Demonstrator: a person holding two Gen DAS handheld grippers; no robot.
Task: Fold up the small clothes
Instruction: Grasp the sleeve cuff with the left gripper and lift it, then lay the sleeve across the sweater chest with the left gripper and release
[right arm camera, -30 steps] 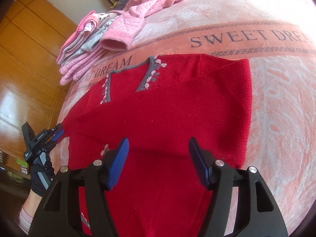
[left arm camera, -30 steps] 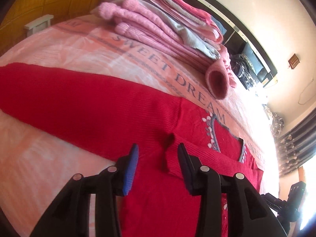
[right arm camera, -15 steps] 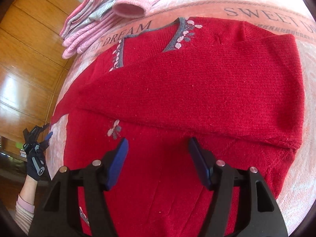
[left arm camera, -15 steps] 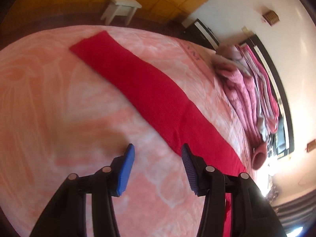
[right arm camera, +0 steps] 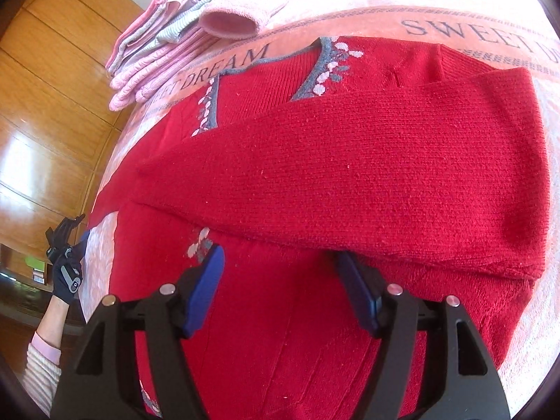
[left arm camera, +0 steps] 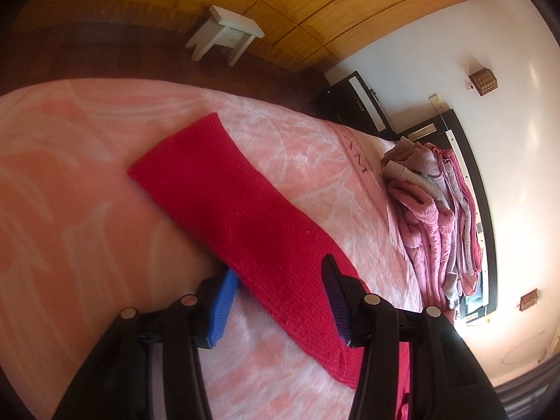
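The pink bedspread [left arm camera: 63, 182] with its "SWEET DREAM" band is carrying the whole job, and the red sweater [right arm camera: 350, 182] is lying flat across the middle of it, neckline toward the stack of folded pink clothes [right arm camera: 168, 38] by the headboard. One sleeve is already lying folded across the chest, its edge running just ahead of the right gripper [right arm camera: 280, 283], which is hovering low over the sweater's body with its jaws apart and nothing between them.

The real change is happening on the other side. A second ago the left gripper [left arm camera: 276, 301] was sitting over the sweater's body near the neckline; now it is swinging out along the outstretched sleeve [left arm camera: 224, 206], which is lying straight across the bedspread toward the foot-side edge. Its jaws are spread, straddling the sleeve near the shoulder end, one blue pad [left arm camera: 220, 301] down beside the knit edge, not yet closed on anything. To me that reads as the second sleeve fold getting started. The person's gloved hand [right arm camera: 66, 273] is showing at the far left in the right wrist view.
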